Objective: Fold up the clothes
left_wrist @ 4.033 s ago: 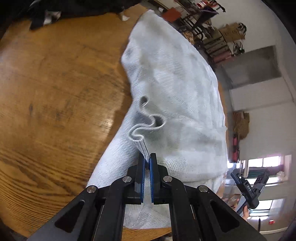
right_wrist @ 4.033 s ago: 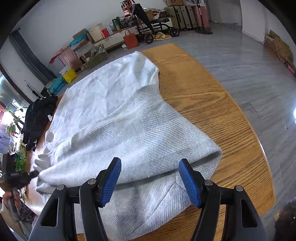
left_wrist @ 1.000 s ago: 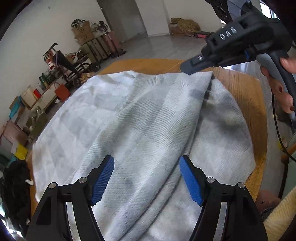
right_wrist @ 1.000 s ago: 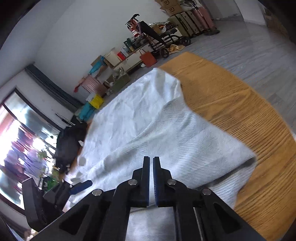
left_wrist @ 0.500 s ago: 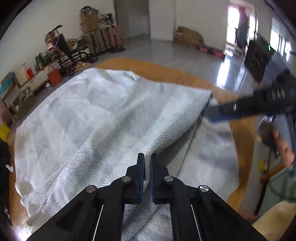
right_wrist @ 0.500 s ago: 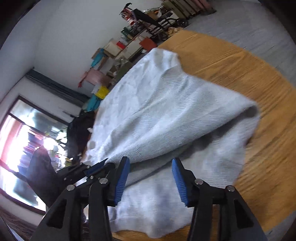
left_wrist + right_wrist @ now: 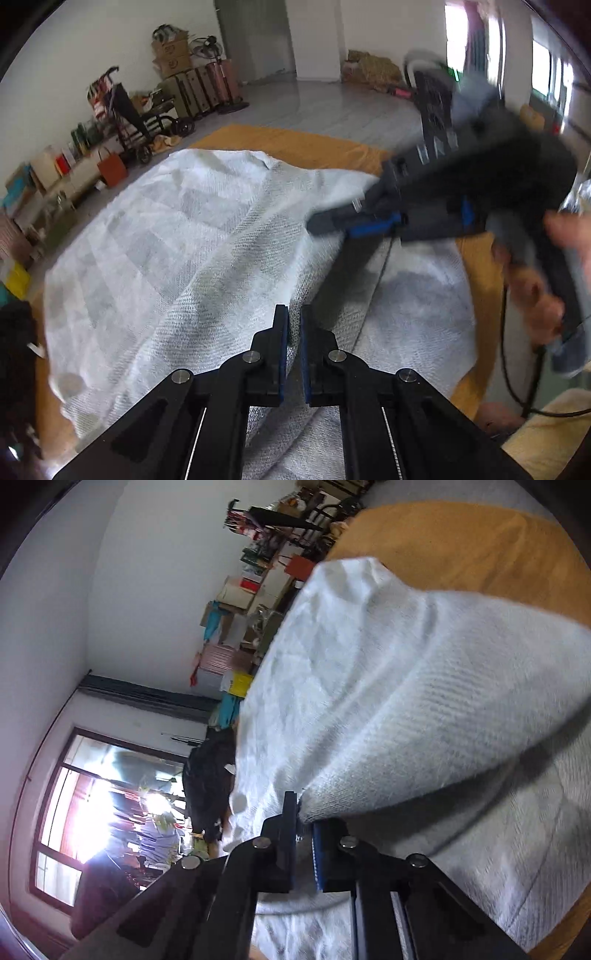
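Observation:
A pale grey knit garment [image 7: 177, 243] lies spread over a round wooden table [image 7: 295, 144], with an upper layer folded over a lower one. My left gripper [image 7: 293, 321] is shut on the folded edge of the garment near its front. My right gripper [image 7: 304, 812] is shut on the upper layer's edge [image 7: 332, 801], and the view is tilted. The right gripper [image 7: 354, 221] also shows in the left wrist view, blurred, held by a hand at the garment's right side.
A black garment [image 7: 207, 775] lies at the table's far left edge. Boxes, suitcases and a cart [image 7: 140, 110] stand on the floor beyond the table. A bright window [image 7: 92, 801] is at the left of the right wrist view.
The right gripper went from open to shut on the upper layer's edge and tilted. The left gripper stays shut on the garment.

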Demonstrator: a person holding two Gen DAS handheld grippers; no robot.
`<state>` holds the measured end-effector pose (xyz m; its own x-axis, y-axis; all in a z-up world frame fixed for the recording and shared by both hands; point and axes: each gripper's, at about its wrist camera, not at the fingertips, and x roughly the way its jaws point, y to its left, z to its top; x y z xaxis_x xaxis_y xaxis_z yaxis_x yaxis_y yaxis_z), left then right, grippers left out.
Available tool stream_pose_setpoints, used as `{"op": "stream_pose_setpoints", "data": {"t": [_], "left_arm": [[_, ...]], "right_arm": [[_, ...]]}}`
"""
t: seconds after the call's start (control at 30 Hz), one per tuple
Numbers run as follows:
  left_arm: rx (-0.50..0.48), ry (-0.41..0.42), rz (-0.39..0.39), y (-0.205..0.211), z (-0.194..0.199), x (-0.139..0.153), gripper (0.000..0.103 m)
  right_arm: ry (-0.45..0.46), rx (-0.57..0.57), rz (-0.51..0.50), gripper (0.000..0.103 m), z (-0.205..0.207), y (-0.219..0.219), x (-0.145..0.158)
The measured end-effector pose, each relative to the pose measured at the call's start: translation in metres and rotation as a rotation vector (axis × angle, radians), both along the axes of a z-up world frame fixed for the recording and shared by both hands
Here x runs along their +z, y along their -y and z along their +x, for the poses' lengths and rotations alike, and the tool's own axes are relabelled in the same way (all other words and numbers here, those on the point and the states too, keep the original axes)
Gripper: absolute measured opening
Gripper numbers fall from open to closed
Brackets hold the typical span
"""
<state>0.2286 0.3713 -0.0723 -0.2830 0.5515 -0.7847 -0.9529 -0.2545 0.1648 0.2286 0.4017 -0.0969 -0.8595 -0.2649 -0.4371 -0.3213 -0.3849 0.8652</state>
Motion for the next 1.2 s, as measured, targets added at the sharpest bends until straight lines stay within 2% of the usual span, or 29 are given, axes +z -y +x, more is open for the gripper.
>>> {"op": "stream_pose_setpoints", "data": {"t": [0.2,0.33,0.4,0.43,0.47,0.5,0.53,0.63,0.7,0.83,0.93,1.1,1.2], "left_arm": [[-0.031,-0.085,-0.007,-0.012,0.016,0.0,0.01],[-0.065,-0.259,0.029,0.0,0.035,0.006,0.012],[-0.1,-0.38,0.025,0.006,0.049,0.003,0.016],[-0.118,-0.409,0.006,0.005,0.052,-0.001,0.021],[-0.136,-0.436,-0.015,0.003,0.054,-0.004,0.038],[-0.162,-0.456,-0.041,0.002,0.059,-0.009,0.066],[-0.186,-0.486,-0.036,0.004,0.064,-0.011,0.084],[-0.235,-0.57,-0.016,0.004,0.076,-0.016,0.085],[-0.23,-0.589,-0.032,-0.002,0.075,-0.019,0.085],[-0.147,-0.604,-0.114,-0.024,0.053,-0.032,0.084],[-0.079,-0.585,-0.165,-0.033,0.033,-0.035,0.084],[0.0,-0.486,-0.276,-0.039,-0.004,-0.046,0.085],[0.03,-0.363,-0.27,-0.044,-0.022,-0.042,0.085]], "right_arm": [[-0.025,-0.007,0.039,0.011,-0.002,-0.005,0.022],[-0.038,-0.015,0.024,0.011,0.0,-0.009,0.025],[-0.04,-0.008,0.034,0.011,0.0,-0.008,0.027],[-0.04,-0.005,0.04,0.011,-0.001,-0.008,0.028],[-0.04,-0.001,0.047,0.011,-0.001,-0.008,0.029],[-0.039,0.003,0.055,0.011,-0.001,-0.007,0.03],[-0.038,0.006,0.064,0.011,0.0,-0.006,0.03],[-0.034,0.015,0.082,0.011,0.001,-0.005,0.031],[-0.036,0.015,0.08,0.011,0.003,-0.005,0.031],[-0.053,0.022,0.08,0.011,0.004,-0.006,0.033],[-0.067,0.031,0.088,0.011,0.005,-0.006,0.037],[-0.07,0.03,0.102,0.011,0.003,-0.007,0.04],[-0.069,0.036,0.099,0.011,0.0,-0.005,0.039]]}}
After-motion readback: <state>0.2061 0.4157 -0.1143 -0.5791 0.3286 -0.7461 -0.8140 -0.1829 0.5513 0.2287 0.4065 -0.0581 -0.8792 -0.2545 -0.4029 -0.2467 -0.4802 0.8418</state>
